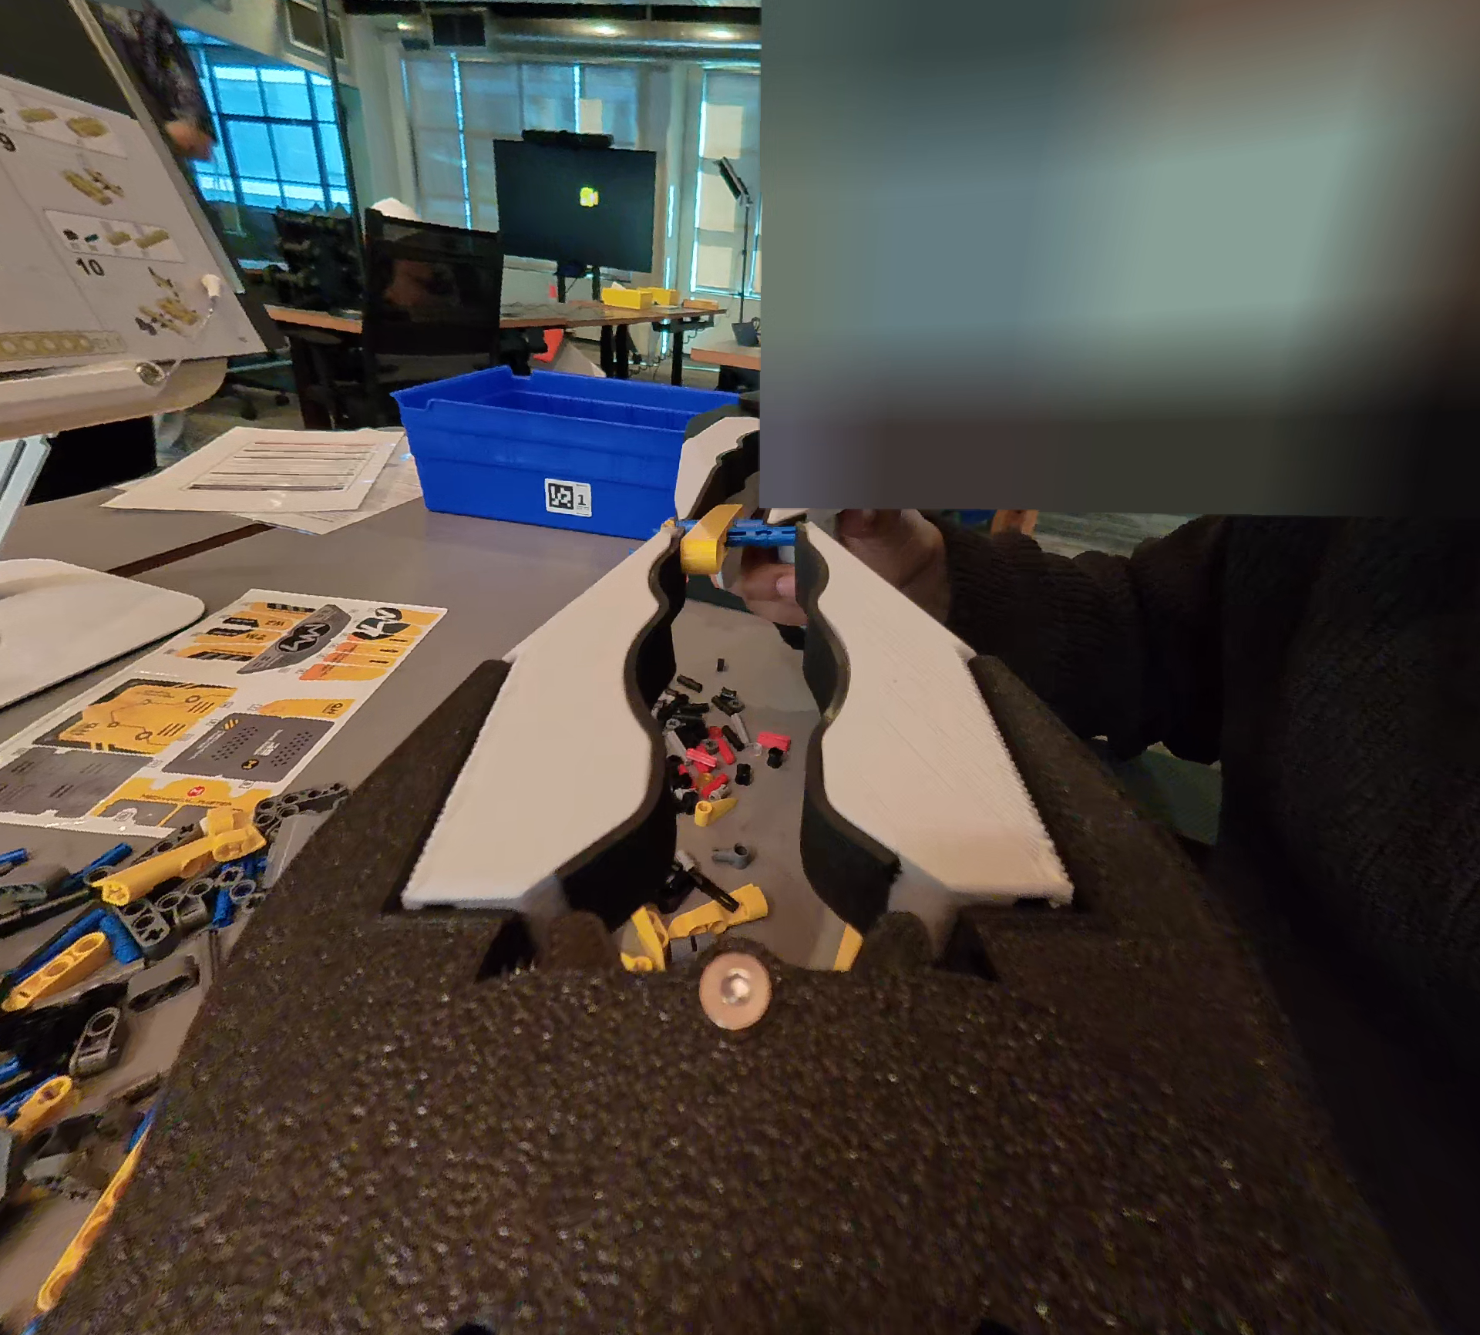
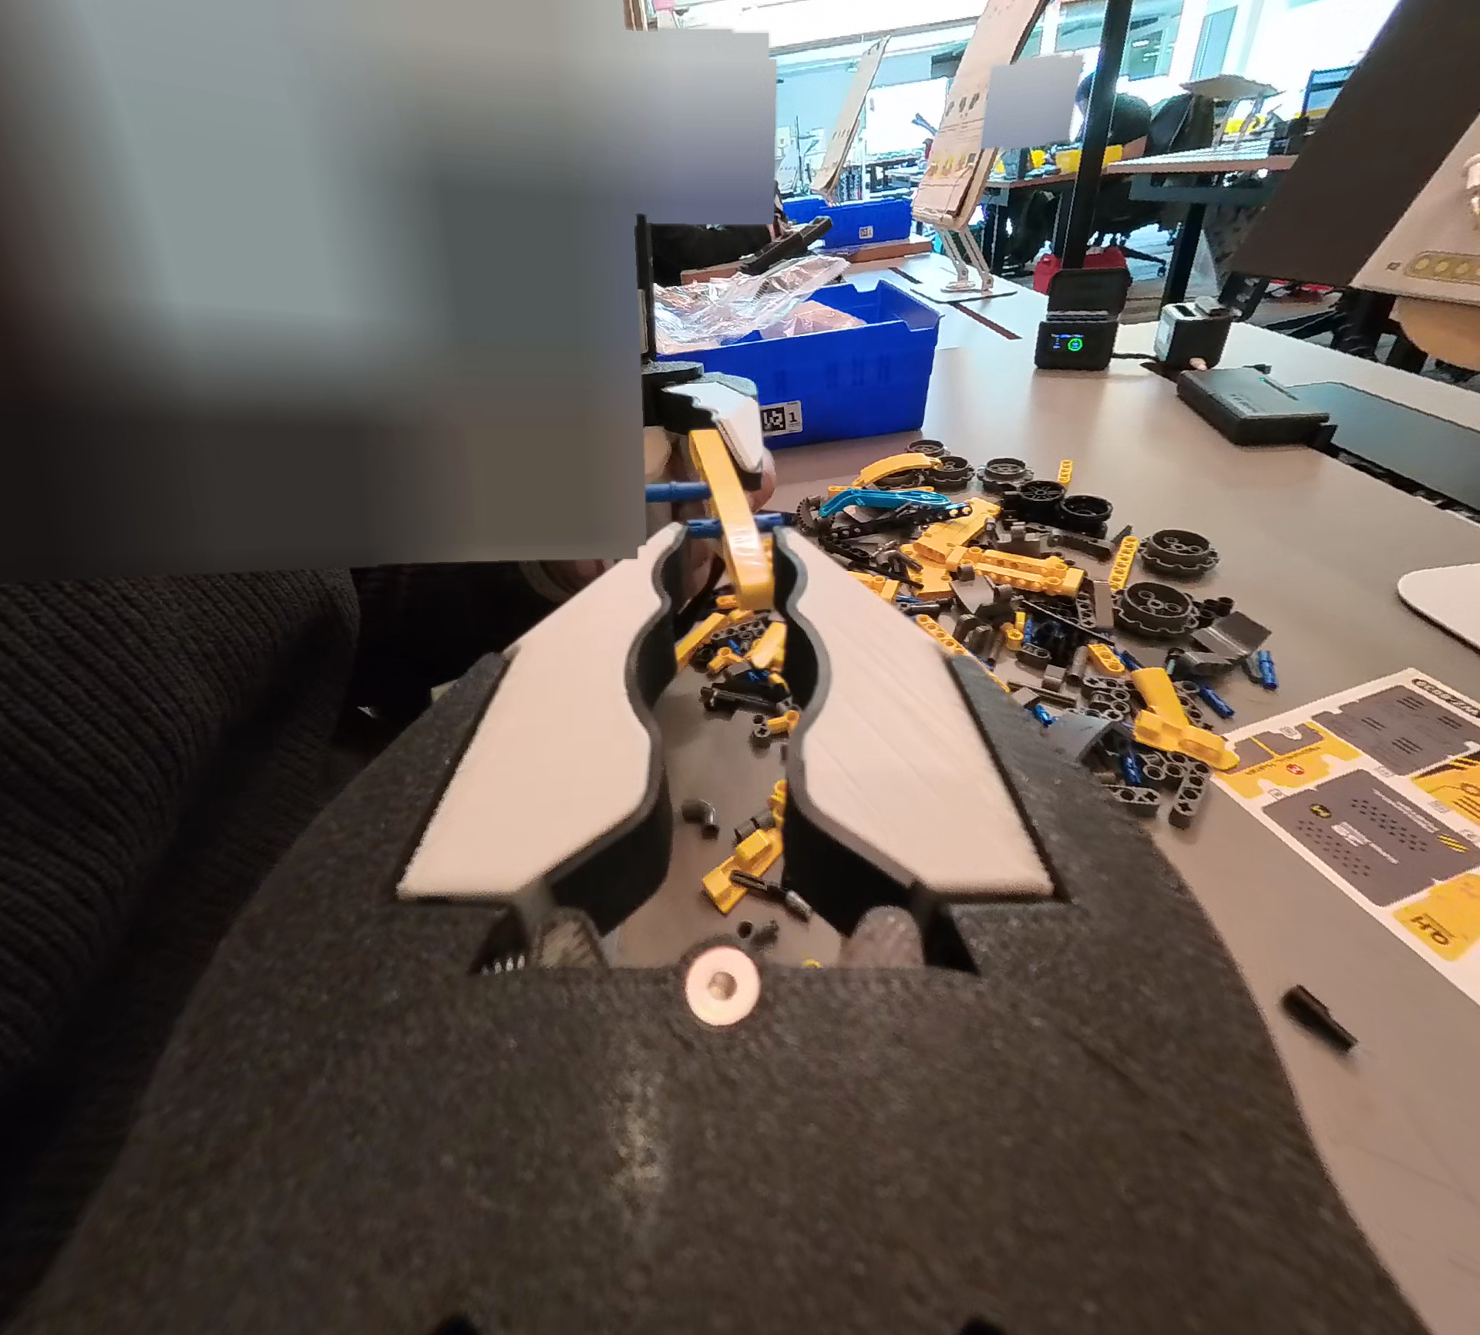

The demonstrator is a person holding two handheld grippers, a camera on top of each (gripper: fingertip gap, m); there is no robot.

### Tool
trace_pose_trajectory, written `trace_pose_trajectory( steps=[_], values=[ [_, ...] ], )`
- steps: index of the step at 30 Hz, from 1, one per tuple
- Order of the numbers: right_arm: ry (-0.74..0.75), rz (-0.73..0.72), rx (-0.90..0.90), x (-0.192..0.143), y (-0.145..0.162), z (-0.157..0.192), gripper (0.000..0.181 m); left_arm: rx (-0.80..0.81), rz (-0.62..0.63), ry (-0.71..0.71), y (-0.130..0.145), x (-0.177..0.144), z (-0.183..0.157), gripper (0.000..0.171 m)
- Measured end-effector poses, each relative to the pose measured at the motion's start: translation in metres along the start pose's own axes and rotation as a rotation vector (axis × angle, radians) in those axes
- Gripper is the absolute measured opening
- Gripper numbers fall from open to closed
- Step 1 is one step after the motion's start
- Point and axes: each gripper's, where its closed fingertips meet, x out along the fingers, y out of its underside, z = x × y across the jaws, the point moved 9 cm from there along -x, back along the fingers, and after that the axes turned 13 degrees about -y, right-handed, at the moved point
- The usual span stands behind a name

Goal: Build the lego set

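Note:
A yellow beam (image 1: 706,542) with blue axles (image 1: 757,534) through it is held up above the grey table. My left gripper (image 1: 741,544) is shut on it at the fingertips, with a blue axle spanning the gap between the pads. My right gripper (image 2: 730,544) is shut on the same yellow beam (image 2: 741,544) lower down, where a second blue axle (image 2: 677,492) sticks out to the left. The left gripper also shows in the right wrist view (image 2: 725,416), at the beam's top end. A person's hand (image 1: 769,588) is close behind the piece.
A pile of yellow, grey, black and blue parts (image 2: 1041,576) lies on the table, with small pins (image 1: 713,744) under the grippers. There is also a sticker sheet (image 1: 224,704), a blue bin (image 1: 544,456), a propped instruction booklet (image 1: 88,231) and black devices (image 2: 1077,327).

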Motion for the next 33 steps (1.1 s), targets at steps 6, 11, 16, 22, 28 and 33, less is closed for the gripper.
trace_pose_trajectory(
  steps=[6, 11, 16, 22, 28, 33],
  values=[
    [0.008, 0.011, -0.005, -0.001, 0.001, 0.0, 0.02, 0.01, 0.017, -0.012, 0.0, 0.001, -0.001, 0.025],
    [-0.013, 0.013, 0.006, -0.002, 0.001, 0.0, 0.019, 0.004, 0.023, 0.003, 0.0, 0.001, -0.001, 0.023],
    [-0.021, 0.014, -0.006, -0.002, 0.001, 0.001, 0.02, -0.012, 0.026, 0.02, 0.0, 0.001, -0.002, 0.022],
    [0.007, 0.049, -0.028, -0.004, 0.003, 0.0, 0.019, 0.033, 0.048, -0.024, 0.004, 0.004, -0.001, 0.026],
    [0.04, 0.083, -0.104, -0.003, 0.0, 0.005, 0.017, 0.104, -0.002, -0.079, 0.005, 0.0, -0.002, 0.031],
    [0.058, 0.1, -0.148, -0.003, -0.003, 0.01, 0.017, 0.09, -0.003, -0.053, 0.004, 0.0, -0.003, 0.03]
  ],
)
